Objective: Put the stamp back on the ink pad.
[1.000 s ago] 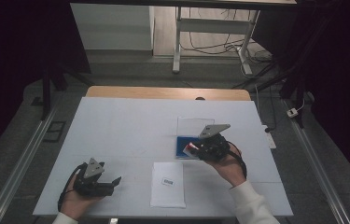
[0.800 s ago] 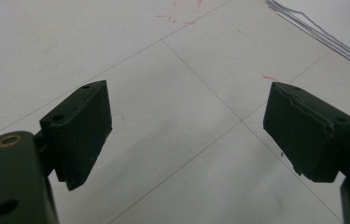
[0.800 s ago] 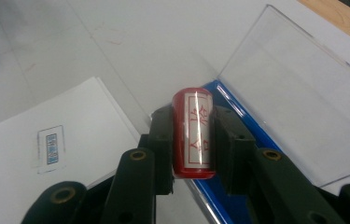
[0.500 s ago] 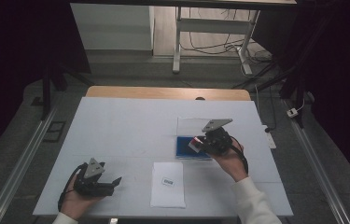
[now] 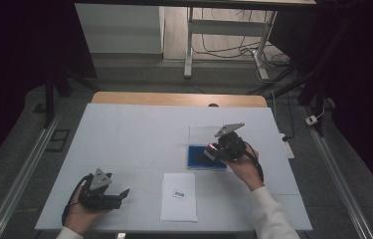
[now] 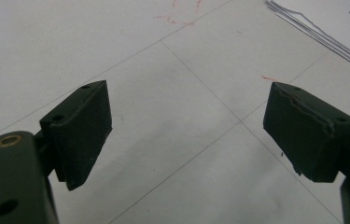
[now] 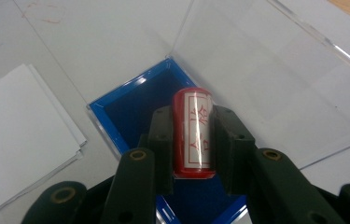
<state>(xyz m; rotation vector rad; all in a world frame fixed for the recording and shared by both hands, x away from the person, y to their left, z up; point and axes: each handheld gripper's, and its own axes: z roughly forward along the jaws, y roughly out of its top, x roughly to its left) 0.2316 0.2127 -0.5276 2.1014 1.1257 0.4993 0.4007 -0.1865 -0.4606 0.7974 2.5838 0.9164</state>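
Observation:
My right gripper is shut on a red stamp with a white label bearing red characters. It hangs just above a blue ink pad case whose clear lid lies open behind it. In the high view the right gripper sits over the blue case at centre right. My left gripper stands open over bare table, nothing between its jaws; in the high view the left gripper rests at the front left. A stack of white paper with a small printed mark lies between the two hands.
The white table top has thin seam lines and faint red marks. A corner of the paper stack lies ahead of the left gripper. Beyond the table's wooden far edge stand table legs and floor cables.
My right hand has carried the stamp a little farther up the picture and lower, onto the blue case. The left hand has stayed put.

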